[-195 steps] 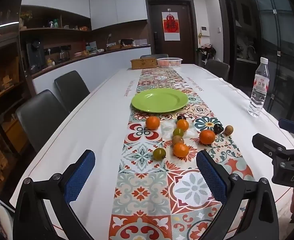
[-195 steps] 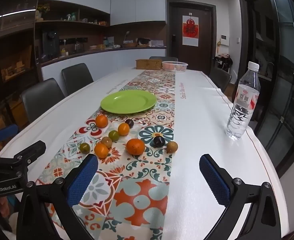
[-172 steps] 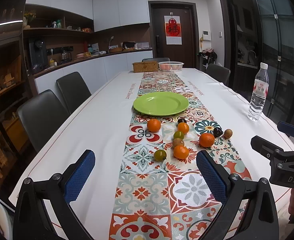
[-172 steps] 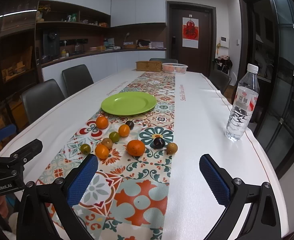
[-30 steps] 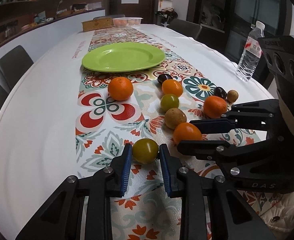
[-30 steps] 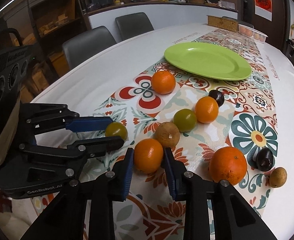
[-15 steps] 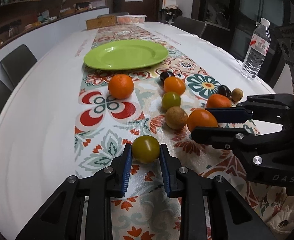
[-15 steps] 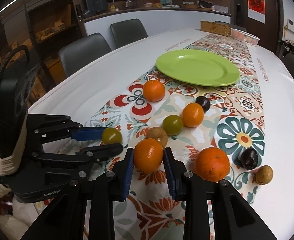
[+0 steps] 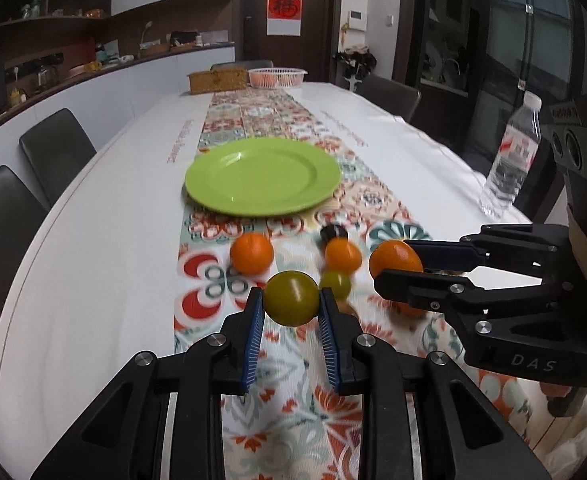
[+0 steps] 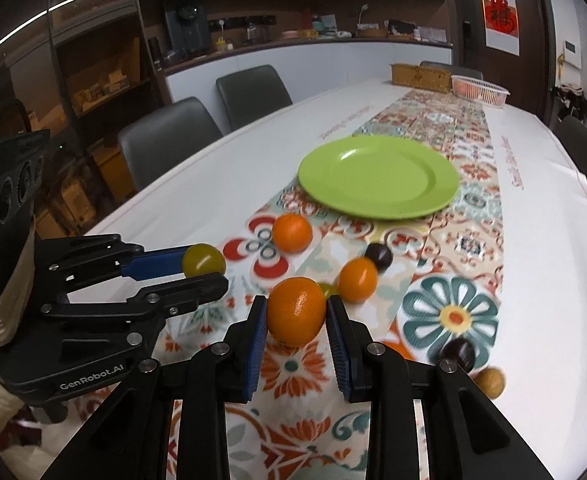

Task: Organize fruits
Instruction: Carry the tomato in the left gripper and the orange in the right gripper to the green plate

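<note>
My left gripper (image 9: 291,308) is shut on a small green-yellow fruit (image 9: 291,298), held above the patterned runner. In the right wrist view my right gripper (image 10: 296,322) is shut on an orange (image 10: 296,311), also lifted off the table. Each gripper appears in the other's view: the right one (image 9: 403,266) at the right with its orange (image 9: 393,260), the left one (image 10: 207,268) at the left with the green-yellow fruit (image 10: 202,259). A green plate (image 9: 262,176) (image 10: 378,178) lies bare further up the runner. Several oranges and small dark and green fruits stay on the runner between plate and grippers.
A water bottle (image 9: 513,160) stands near the table's right edge. A wicker box (image 9: 217,80) and a white basket (image 9: 277,77) sit at the table's far end. Dark chairs (image 10: 169,136) line the left side. A brown fruit (image 10: 489,382) and a dark fruit (image 10: 458,354) lie at the runner's right edge.
Both grippers have risen with their fruits, which were resting on the runner a second ago. The plate and the far end of the table now show higher in both views.
</note>
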`<state>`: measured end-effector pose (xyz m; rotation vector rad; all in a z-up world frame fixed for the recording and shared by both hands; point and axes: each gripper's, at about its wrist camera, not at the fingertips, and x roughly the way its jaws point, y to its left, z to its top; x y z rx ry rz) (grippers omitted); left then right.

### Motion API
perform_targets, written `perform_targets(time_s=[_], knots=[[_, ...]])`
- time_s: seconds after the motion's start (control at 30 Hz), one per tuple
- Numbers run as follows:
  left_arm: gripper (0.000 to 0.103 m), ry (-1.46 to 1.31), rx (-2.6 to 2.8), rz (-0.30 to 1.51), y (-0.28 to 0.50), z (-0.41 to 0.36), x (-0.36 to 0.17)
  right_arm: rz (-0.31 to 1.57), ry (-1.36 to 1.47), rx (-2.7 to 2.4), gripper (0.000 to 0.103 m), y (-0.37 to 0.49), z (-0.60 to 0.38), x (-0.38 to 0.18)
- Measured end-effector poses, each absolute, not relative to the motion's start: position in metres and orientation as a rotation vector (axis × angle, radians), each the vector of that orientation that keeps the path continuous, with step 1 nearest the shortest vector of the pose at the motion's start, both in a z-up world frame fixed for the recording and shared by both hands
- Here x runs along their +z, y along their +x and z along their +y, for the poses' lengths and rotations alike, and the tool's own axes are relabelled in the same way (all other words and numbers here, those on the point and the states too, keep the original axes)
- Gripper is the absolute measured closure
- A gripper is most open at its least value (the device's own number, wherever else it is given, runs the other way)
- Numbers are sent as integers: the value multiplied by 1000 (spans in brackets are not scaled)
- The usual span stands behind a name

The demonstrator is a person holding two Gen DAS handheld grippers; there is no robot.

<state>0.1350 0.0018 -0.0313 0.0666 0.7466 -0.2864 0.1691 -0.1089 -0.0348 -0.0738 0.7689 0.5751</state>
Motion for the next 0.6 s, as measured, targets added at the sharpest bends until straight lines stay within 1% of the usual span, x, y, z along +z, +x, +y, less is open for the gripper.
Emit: perform_targets(time_s=[0.33,0.6], knots=[[76,29,-262,697,176,3,-5,715,-57,543,72,208,-117,-5],[76,23,-270,704,216,4,3,728,-52,522,72,251,-119,7]])
